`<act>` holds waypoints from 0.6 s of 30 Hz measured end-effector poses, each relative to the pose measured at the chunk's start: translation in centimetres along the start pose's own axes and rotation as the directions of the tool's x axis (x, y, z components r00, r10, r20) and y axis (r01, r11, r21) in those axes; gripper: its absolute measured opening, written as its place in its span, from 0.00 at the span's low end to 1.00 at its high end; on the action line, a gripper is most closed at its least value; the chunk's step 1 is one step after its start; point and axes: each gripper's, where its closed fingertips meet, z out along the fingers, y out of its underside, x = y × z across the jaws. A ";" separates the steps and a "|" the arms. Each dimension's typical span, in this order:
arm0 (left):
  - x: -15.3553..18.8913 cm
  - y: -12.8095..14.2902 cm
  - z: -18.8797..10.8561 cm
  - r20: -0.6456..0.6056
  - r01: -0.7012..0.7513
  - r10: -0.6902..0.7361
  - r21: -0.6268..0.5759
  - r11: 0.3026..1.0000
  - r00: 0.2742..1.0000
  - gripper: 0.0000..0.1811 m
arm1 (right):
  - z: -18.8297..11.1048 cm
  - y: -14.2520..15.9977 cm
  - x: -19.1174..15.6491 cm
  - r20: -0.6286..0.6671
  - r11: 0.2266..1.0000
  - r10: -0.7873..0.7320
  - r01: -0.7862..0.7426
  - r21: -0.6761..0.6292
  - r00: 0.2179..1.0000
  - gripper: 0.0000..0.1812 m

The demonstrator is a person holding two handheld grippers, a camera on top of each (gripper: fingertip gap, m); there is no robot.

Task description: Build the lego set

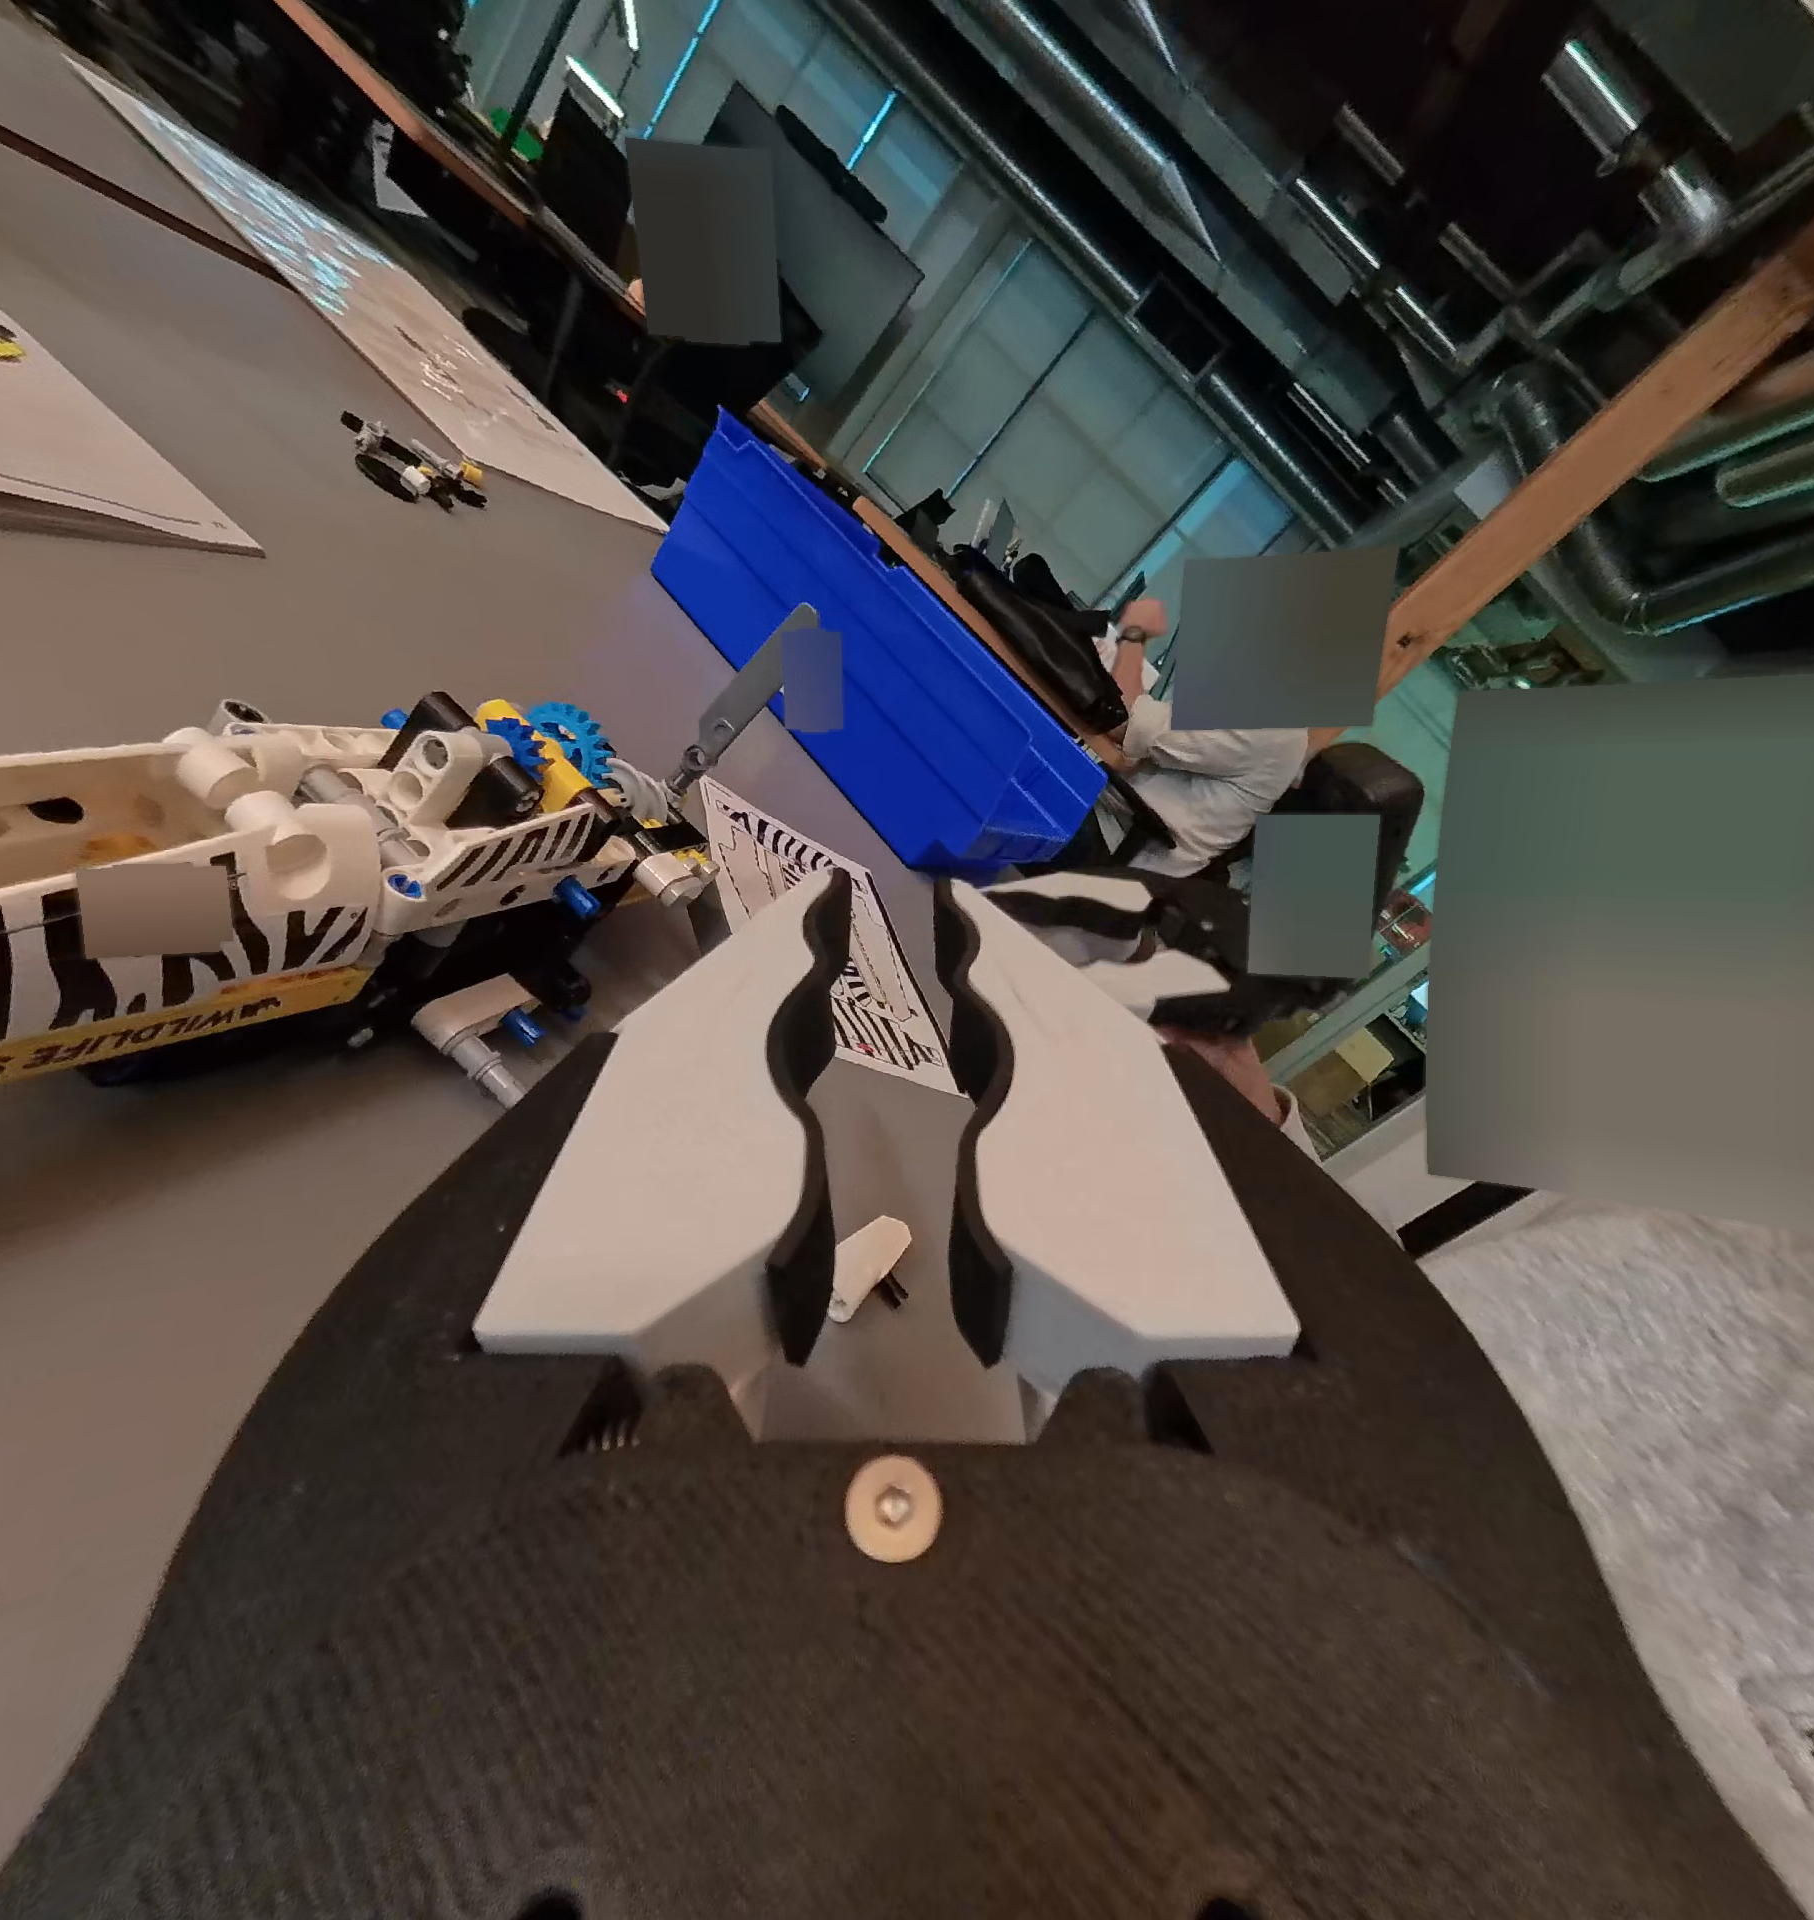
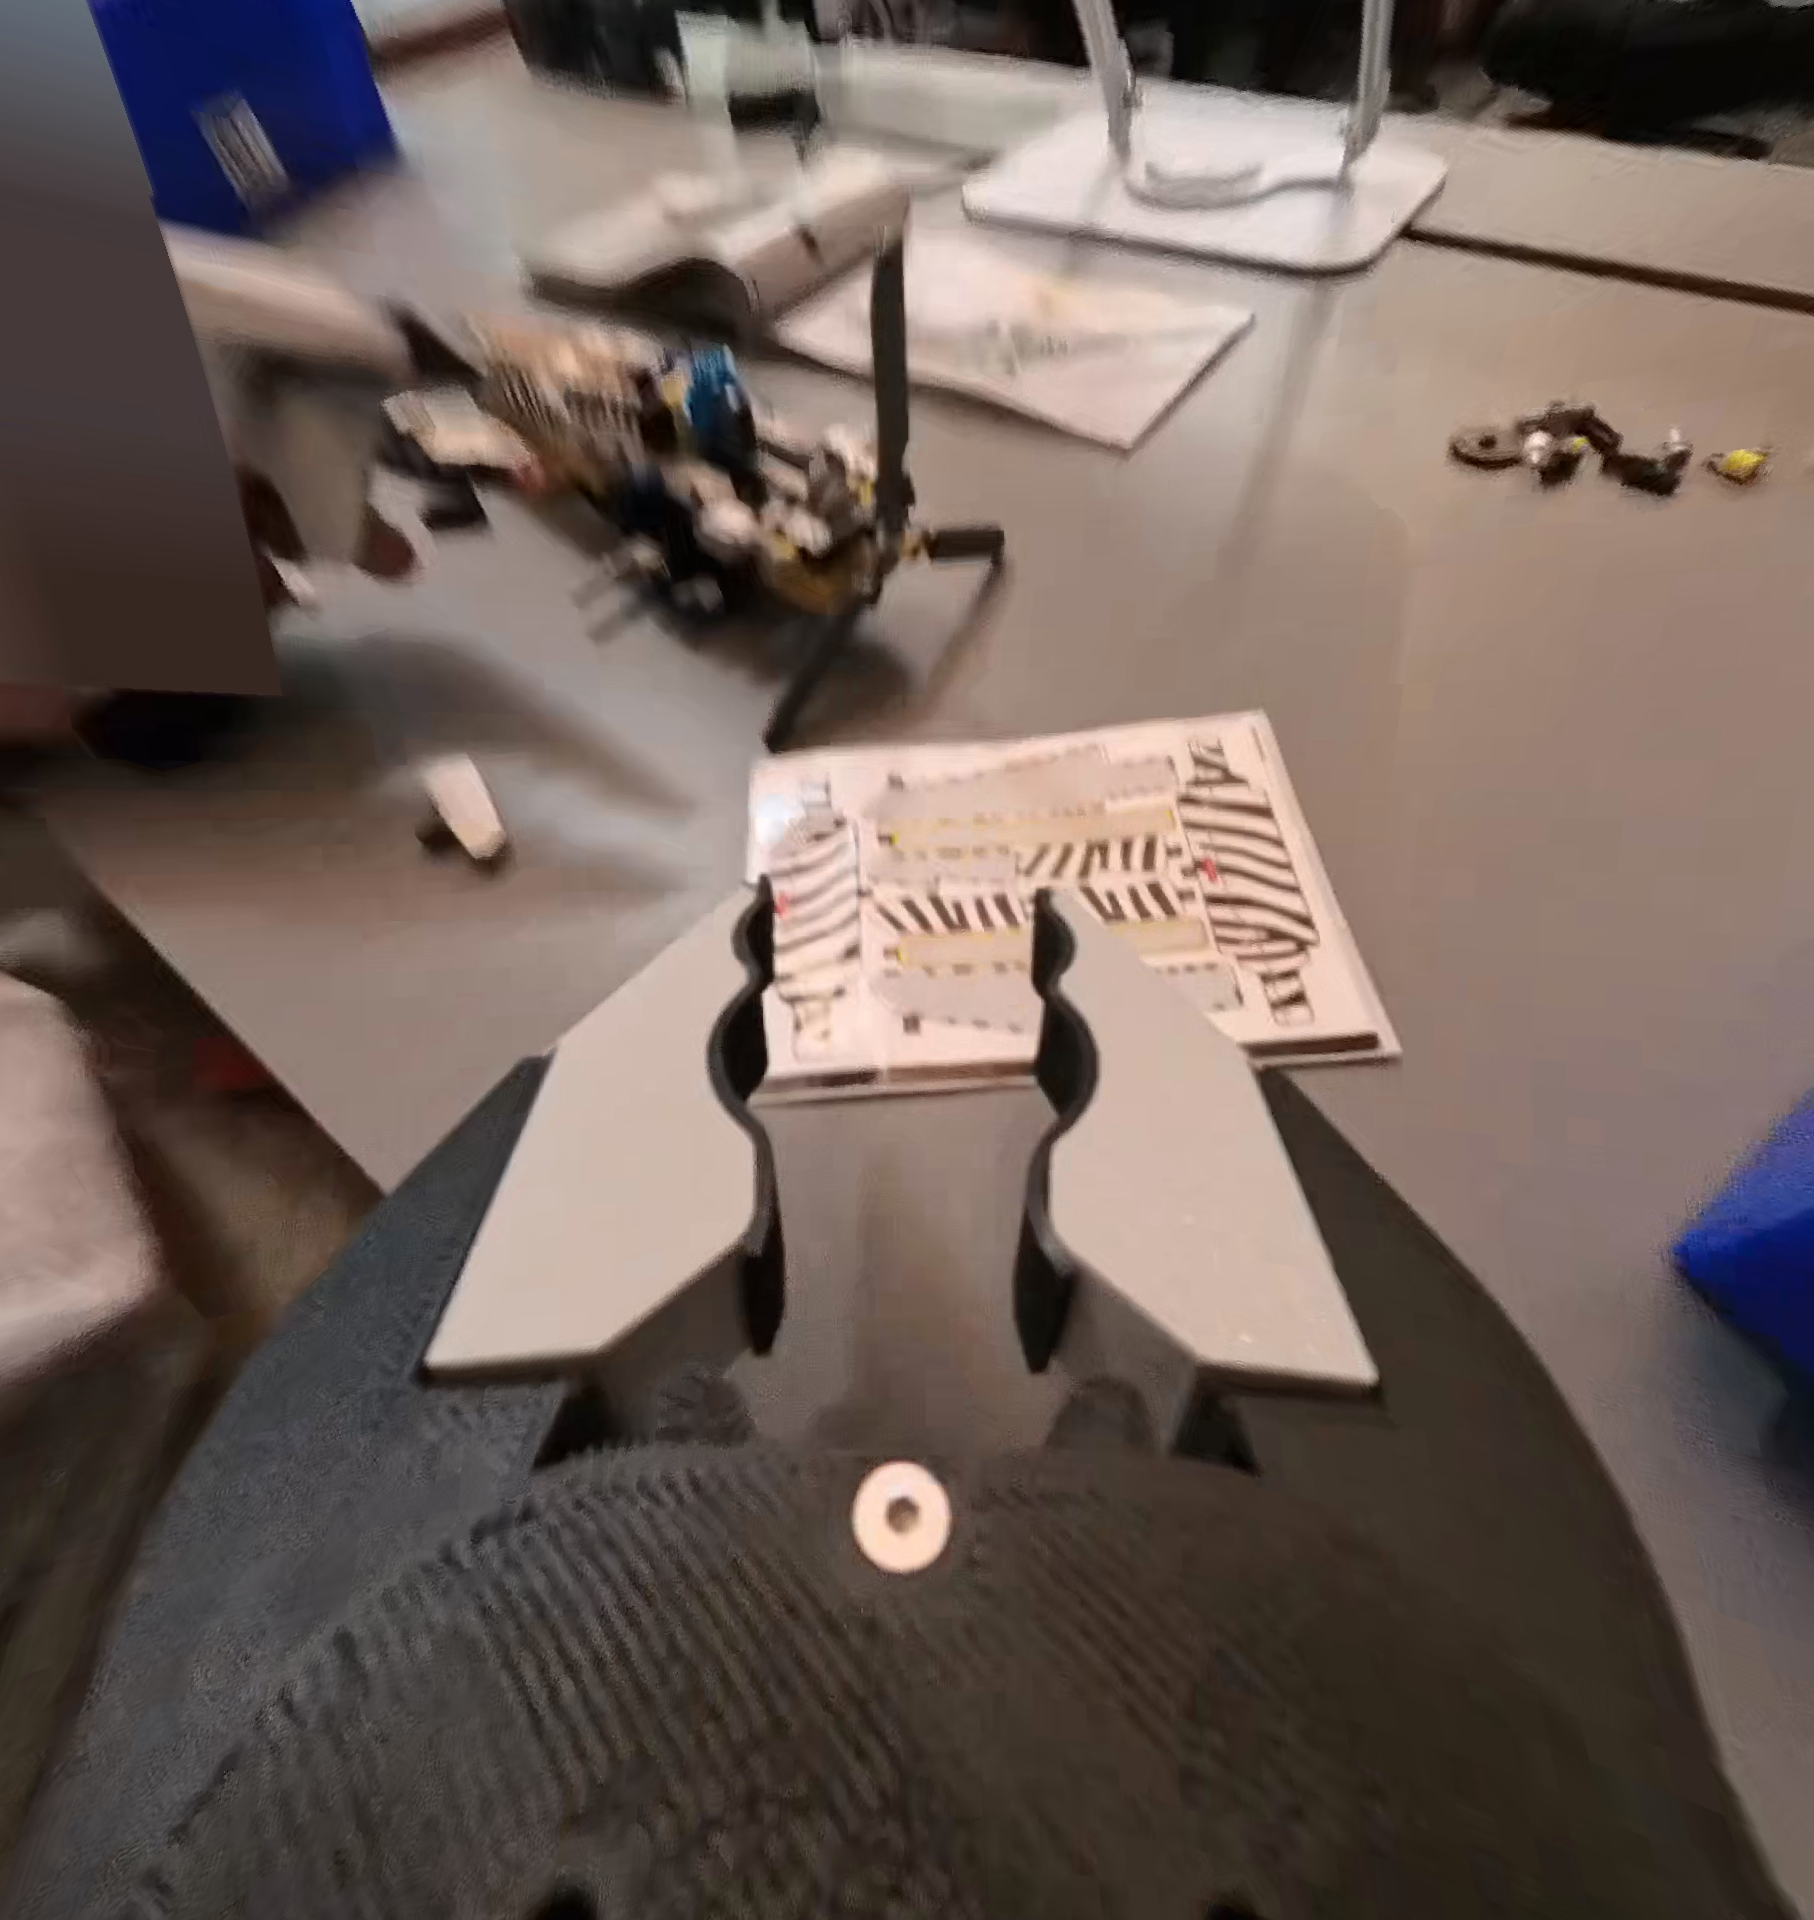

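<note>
A partly built Lego model (image 1: 259,883) with zebra stripes, a yellow base and blue gears lies on the grey table (image 1: 311,1195) to the left of my left gripper (image 1: 892,894). That gripper is open and holds nothing. A small white piece with a black pin (image 1: 870,1262) shows on the table through the gap between its fingers, untouched. The striped sticker sheet (image 1: 861,966) lies just ahead. In the blurred right wrist view my right gripper (image 2: 903,914) is open and empty over the sticker sheet's (image 2: 1069,883) near edge. The model (image 2: 674,457) and white piece (image 2: 463,805) lie beyond, to the left.
A blue bin (image 1: 882,675) stands at the table's far edge, and a blue thing (image 2: 1786,1247) sits at my right. Instruction booklets (image 1: 51,447) (image 2: 1017,332), a cluster of small loose parts (image 1: 415,468) (image 2: 1599,447) and a monitor stand (image 2: 1194,187) are on the table. A person sits behind (image 1: 1215,769).
</note>
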 end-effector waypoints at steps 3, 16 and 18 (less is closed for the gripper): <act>0.0 0.0 0.0 0.000 -0.002 0.002 -0.002 1.000 1.000 0.07 | 0.9 2.9 -1.4 0.003 0.974 -0.161 0.159 -0.161 0.987 0.30; 0.0 0.0 0.0 0.002 0.000 0.000 -0.002 1.000 1.000 0.08 | 0.9 3.9 -5.6 0.179 0.966 -0.125 0.161 -0.203 0.976 0.31; 0.0 0.1 0.0 0.002 0.000 0.000 -0.003 1.000 1.000 0.08 | 1.0 3.9 -5.6 0.177 0.966 -0.125 0.160 -0.201 0.976 0.31</act>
